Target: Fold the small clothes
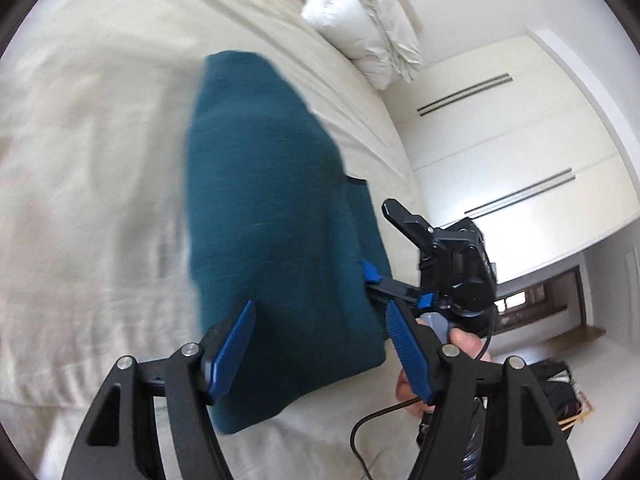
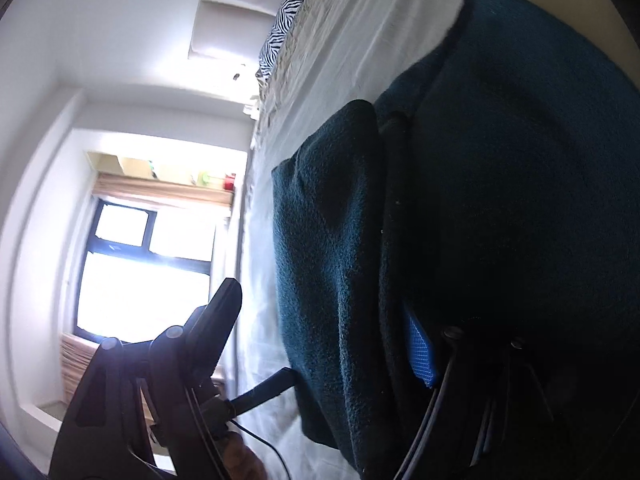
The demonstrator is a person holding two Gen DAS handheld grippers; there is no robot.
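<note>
A teal garment (image 1: 272,200) lies folded into a long strip on the cream bed sheet (image 1: 100,120). My left gripper (image 1: 320,354) is open over its near end; neither blue pad touches the cloth. My right gripper (image 1: 382,240), held by a hand (image 1: 464,340), is at the garment's right edge with its jaws apart. In the right wrist view, which is rolled onto its side, the garment (image 2: 520,160) fills the right half. A raised fold (image 2: 332,240) stands between the jaws of the open right gripper (image 2: 320,300). One blue pad (image 2: 420,356) is tucked against the cloth and the other finger (image 2: 224,312) is off it.
A bundled white duvet (image 1: 360,20) lies at the far end of the bed, beside white wardrobe doors (image 1: 500,140). A zebra-print pillow (image 2: 280,24) is by the headboard and a bright window (image 2: 140,272) lies past the bed's edge. Dark items (image 1: 560,392) lie on the floor.
</note>
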